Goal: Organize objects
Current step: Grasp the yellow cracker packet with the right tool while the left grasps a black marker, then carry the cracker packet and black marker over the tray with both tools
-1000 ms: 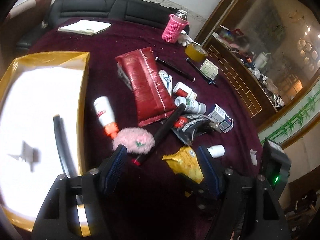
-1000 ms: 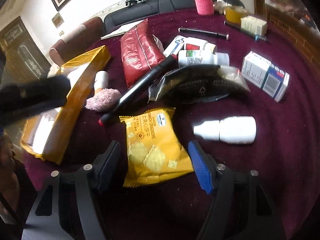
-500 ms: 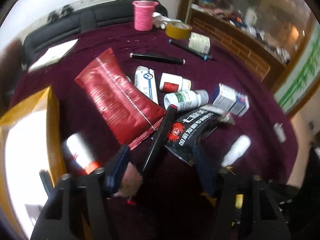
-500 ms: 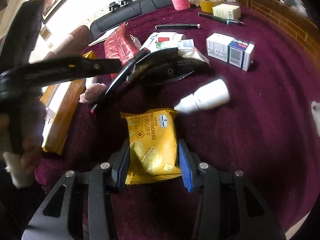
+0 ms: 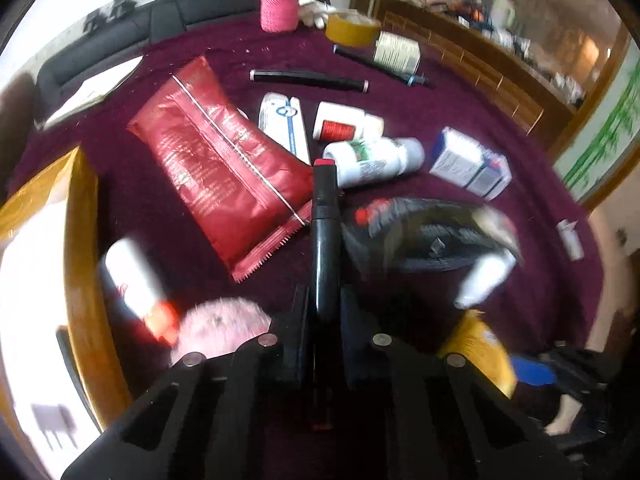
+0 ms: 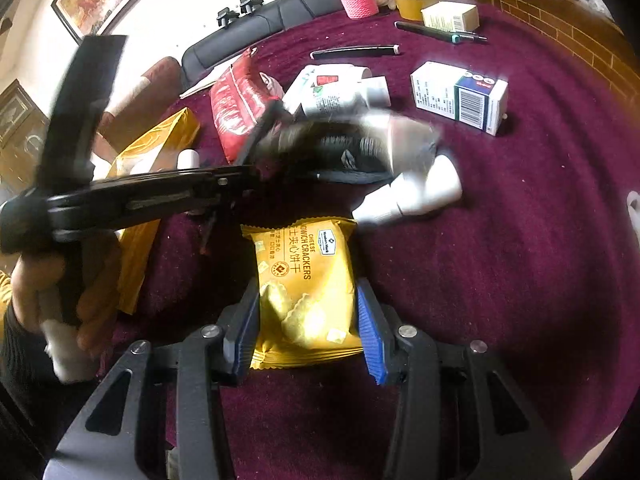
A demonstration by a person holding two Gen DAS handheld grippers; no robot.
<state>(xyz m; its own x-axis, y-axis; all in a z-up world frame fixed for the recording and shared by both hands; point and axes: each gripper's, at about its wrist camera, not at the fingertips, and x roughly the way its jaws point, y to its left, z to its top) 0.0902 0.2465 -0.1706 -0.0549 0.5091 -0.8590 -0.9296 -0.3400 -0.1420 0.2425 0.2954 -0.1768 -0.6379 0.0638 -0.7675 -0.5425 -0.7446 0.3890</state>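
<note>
Maroon velvet cloth (image 5: 540, 208) is covering the table, with a black padded bench running along its far edge. Left gripper (image 5: 322, 312) is clamping tight on a long black marker with a red tip (image 5: 325, 240), which is pointing toward 12 o'clock from the jaws. Lying at the marker's 10 o'clock is a red foil pouch (image 5: 216, 168); at its 3 o'clock a black crinkled packet (image 5: 424, 232) is showing blurred. A yellow shallow tray (image 5: 80, 240) is sitting at 9 o'clock, and a pink fluffy puff (image 5: 224, 328) is lying just beside the left jaw.

Right gripper (image 6: 308, 320) is pinching a yellow cheese sandwich cracker packet (image 6: 304, 280) by both long edges, blue pads pressing its sides, the packet resting on the cloth. A small white bottle (image 6: 416, 196) is lying at the packet's 1 o'clock; a white-and-blue carton (image 6: 460, 96) is sitting farther off at 1 o'clock. A hand (image 6: 48, 288) is holding the left tool's handle at 9 o'clock.
</note>
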